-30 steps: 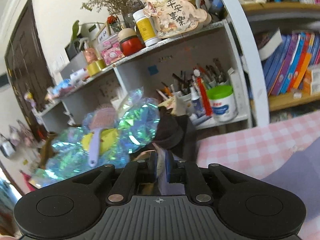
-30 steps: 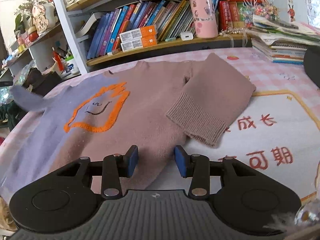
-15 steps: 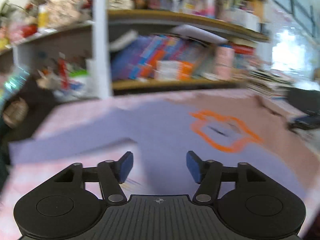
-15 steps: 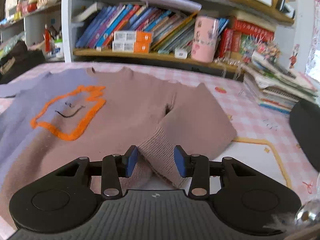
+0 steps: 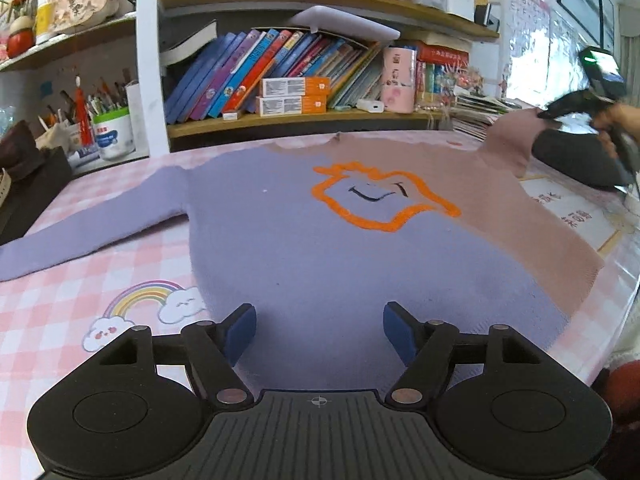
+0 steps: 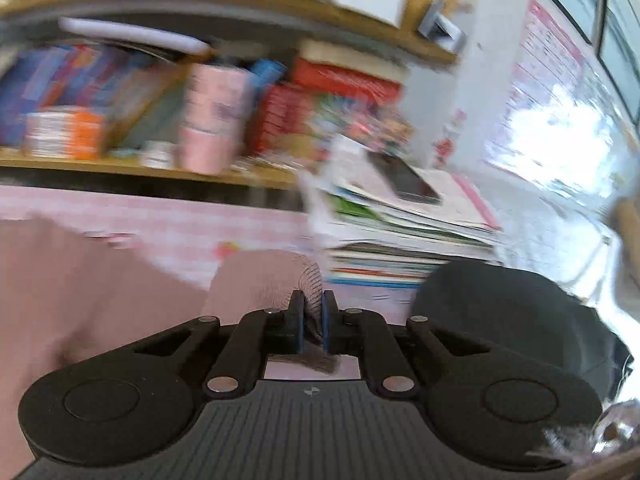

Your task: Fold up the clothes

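My left hand-held gripper [image 5: 319, 330] is open, and its jaws have just been opening wider. Nothing is between its blue pads [image 5: 240, 330]. It hangs over the bottom edge of the sweater [image 5: 320, 248].

My right hand-held gripper [image 6: 311, 320] has just squeezed shut. It pinches the ribbed cuff [image 6: 310, 284] of the brown sleeve [image 6: 256, 280] between its pads. That picture is blurry. In my left view I can see this hand-held gripper far off on the right, lifting the brown sleeve up off the counter [image 5: 60, 292].

The sweater lies flat on the counter, front side up. One half is purple and the other half is brown. In the middle is an orange outline with a little smiling face [image 5: 380, 196]. The purple sleeve [image 5: 88, 228] sticks out straight to the left side and lies flat on the pink checked cloth. A rainbow with clouds [image 5: 140, 308] is printed on the cloth, just beside the sweater's bottom edge.

Right next to the lifted sleeve is a big black round thing [image 6: 508, 312]. Behind it is a pile of books and papers [image 6: 400, 232] with a dark phone [image 6: 404, 178] on top. They are close to my right hand-held gripper.

At the back is a shelf [image 5: 304, 118] full of leaning books [image 5: 240, 72], two orange boxes [image 5: 294, 94] and a pink cup [image 5: 396, 80]. A white tub of pens [image 5: 114, 136] stands at the left.
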